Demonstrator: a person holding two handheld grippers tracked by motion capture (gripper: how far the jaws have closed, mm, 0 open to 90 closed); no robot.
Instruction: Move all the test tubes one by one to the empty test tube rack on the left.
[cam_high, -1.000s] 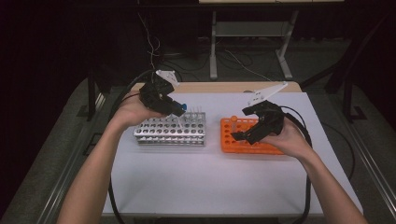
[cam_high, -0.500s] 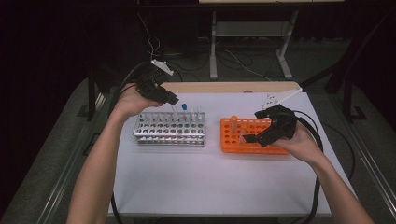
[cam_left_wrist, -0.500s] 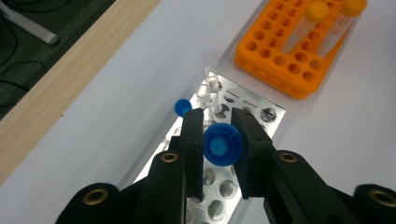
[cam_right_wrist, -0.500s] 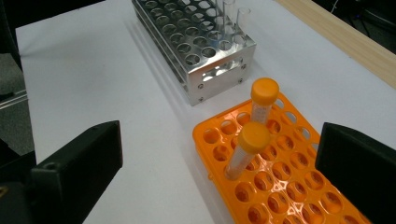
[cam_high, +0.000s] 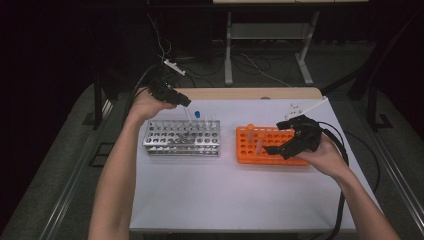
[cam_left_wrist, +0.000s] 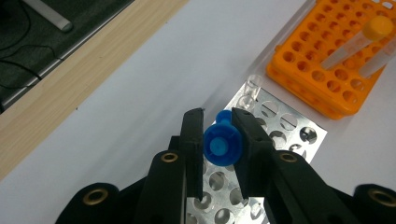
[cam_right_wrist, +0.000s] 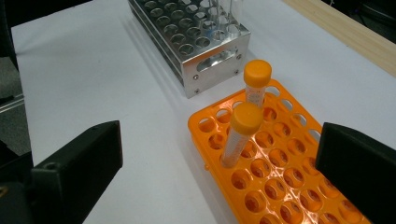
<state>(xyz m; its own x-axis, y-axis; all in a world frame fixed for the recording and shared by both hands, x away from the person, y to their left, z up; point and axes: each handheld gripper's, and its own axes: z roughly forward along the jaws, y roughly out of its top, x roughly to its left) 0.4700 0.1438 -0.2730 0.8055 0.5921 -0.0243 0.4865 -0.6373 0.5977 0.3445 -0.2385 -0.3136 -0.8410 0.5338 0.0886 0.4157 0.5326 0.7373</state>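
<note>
My left gripper (cam_high: 187, 103) hovers over the back of the metal rack (cam_high: 170, 137), shut on a blue-capped tube (cam_left_wrist: 223, 147). In the left gripper view the blue cap sits squeezed between the two jaws, above the rack's holes (cam_left_wrist: 280, 135). My right gripper (cam_high: 279, 136) is open over the orange rack (cam_high: 250, 156), jaws wide apart. Two orange-capped tubes (cam_right_wrist: 257, 72) (cam_right_wrist: 246, 119) stand in the orange rack (cam_right_wrist: 280, 186) between and beyond those jaws, untouched. Clear uncapped tubes (cam_high: 210, 121) stand at the metal rack's back right corner.
Both racks sit side by side on the white table (cam_high: 225, 200). A wooden strip (cam_high: 250, 93) runs along its far edge. Cables trail from both grippers, and a table frame (cam_high: 229, 50) stands on the dark floor behind.
My left gripper has risen and drawn back to the left with the blue-capped tube. My right gripper has shifted right along the orange rack.
</note>
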